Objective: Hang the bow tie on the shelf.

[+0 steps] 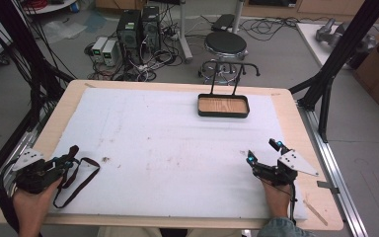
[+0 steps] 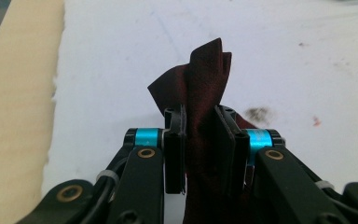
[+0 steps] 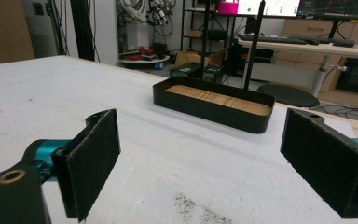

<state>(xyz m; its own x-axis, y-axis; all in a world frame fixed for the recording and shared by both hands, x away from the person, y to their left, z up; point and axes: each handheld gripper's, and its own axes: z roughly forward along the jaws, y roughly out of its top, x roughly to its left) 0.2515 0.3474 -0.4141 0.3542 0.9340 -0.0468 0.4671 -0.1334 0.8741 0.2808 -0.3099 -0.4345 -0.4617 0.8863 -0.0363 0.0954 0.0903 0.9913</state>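
Dark red strap point(image 2: 205, 93) pinched between left fingers point(image 2: 176, 140)

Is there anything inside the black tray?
No, the black tray shows a bare wooden bottom in the right gripper view, with nothing lying in it.

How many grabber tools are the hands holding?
2. The left gripper is at the near left, pinching the dark red strap; the right gripper is at the near right, open.
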